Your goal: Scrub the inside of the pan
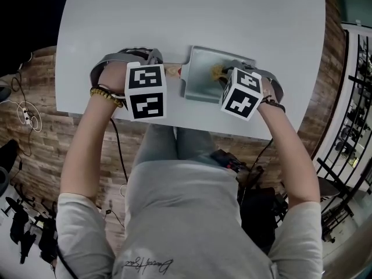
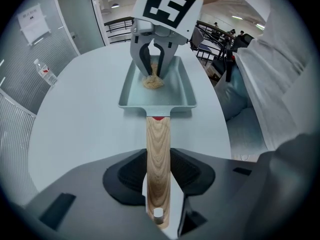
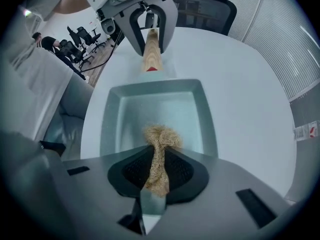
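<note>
A rectangular grey pan (image 1: pixel 203 74) (image 2: pixel 177 91) (image 3: pixel 125 114) lies on the pale table, its wooden handle (image 2: pixel 158 159) (image 3: pixel 151 54) pointing left in the head view. My left gripper (image 1: pixel 168 71) (image 2: pixel 159 184) is shut on that handle. My right gripper (image 1: pixel 224 77) (image 3: pixel 157 169) is shut on a tan fibrous scrubber (image 3: pixel 160 139) (image 2: pixel 152 81), whose tuft presses on the pan's floor near the side away from the handle. Both grippers point steeply down.
The pan lies near the table's (image 1: pixel 174 22) front edge, close to the person's lap. Wood floor, cables and office chairs (image 3: pixel 80 34) lie beyond the table. A railing (image 1: pixel 354 127) runs at the right.
</note>
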The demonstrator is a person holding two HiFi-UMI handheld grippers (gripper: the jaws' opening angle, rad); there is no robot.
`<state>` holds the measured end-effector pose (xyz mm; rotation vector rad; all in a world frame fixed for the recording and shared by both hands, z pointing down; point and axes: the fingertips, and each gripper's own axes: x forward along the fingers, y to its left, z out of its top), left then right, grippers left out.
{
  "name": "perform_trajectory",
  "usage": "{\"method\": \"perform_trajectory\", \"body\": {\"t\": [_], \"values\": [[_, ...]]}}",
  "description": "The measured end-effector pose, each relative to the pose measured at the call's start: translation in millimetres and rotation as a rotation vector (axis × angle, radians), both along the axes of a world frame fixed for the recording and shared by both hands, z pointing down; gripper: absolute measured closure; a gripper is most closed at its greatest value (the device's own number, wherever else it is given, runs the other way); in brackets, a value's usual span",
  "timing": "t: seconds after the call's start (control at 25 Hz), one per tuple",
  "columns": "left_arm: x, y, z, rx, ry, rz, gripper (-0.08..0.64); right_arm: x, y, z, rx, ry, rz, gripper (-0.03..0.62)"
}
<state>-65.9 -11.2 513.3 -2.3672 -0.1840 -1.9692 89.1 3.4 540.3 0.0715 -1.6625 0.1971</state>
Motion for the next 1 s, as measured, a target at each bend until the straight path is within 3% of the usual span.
{"method": "perform_trajectory", "body": {"t": [0.4, 0.72, 1.0], "values": [[-0.2, -2.4, 0.4, 0.005, -0.004, 0.006, 0.411, 1.2, 58.2, -2.1, -0.125, -0.018, -0.015, 0.518], [0.8, -0.4, 0.5, -0.006, -0.002, 0.036, 0.411, 2.6, 58.6, -1.9, -0.106, -0.036, 0.002, 0.517], [-1.1, 3.4, -2.0, -0.019, 0.003, 0.045, 0.411, 13.5, 19.9, -1.0, -0.065, -0.006, 0.012, 0.516]]}}
